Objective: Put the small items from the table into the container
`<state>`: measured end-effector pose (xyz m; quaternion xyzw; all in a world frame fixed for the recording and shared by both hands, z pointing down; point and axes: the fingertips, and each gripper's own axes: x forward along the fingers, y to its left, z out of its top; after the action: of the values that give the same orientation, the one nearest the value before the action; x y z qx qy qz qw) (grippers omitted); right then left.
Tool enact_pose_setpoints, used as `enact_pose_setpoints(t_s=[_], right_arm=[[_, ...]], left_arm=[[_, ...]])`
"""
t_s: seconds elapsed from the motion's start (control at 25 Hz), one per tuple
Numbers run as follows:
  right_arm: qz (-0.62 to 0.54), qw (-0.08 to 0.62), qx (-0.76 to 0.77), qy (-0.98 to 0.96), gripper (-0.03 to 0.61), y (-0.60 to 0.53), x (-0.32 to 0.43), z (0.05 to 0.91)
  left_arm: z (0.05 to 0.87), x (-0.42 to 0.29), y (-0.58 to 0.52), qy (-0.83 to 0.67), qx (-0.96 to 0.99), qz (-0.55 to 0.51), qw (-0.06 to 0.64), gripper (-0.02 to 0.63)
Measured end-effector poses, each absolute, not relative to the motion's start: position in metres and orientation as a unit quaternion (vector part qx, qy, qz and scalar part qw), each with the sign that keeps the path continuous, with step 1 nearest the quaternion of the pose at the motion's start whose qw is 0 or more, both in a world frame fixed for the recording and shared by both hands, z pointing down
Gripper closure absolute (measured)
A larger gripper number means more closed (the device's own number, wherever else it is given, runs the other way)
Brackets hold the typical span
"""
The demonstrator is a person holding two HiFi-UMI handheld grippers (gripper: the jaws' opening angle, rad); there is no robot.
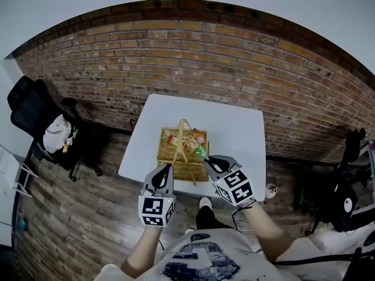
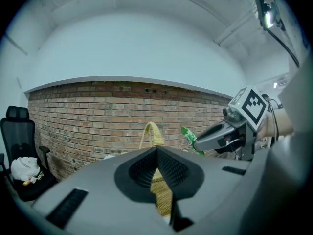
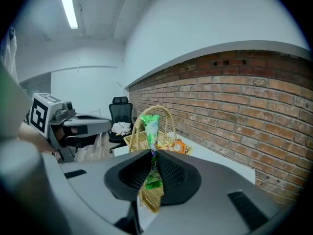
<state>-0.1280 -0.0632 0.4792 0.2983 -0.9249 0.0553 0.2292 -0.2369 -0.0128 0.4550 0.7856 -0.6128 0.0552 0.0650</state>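
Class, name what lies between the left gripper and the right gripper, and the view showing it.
The head view shows it: the near end of the wicker basket and its handle lie between the left gripper and the right gripper, which pinches a green packet.

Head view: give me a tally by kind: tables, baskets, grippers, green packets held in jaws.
table: 1
basket: 1
grippers: 2, left gripper and right gripper
green packet, in the right gripper's jaws: 1
Total: 5
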Motion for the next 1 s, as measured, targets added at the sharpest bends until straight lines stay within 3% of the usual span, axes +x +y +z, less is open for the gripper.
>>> enact_pose_setpoints(t_s=[1.0], right_arm=[[0.030, 0.326, 0.238, -0.914, 0.516, -0.113, -0.178, 0.524]], left_arm=[[0.469, -0.275, -0.053, -0.645, 0.758, 0.043, 0.087, 0.568]])
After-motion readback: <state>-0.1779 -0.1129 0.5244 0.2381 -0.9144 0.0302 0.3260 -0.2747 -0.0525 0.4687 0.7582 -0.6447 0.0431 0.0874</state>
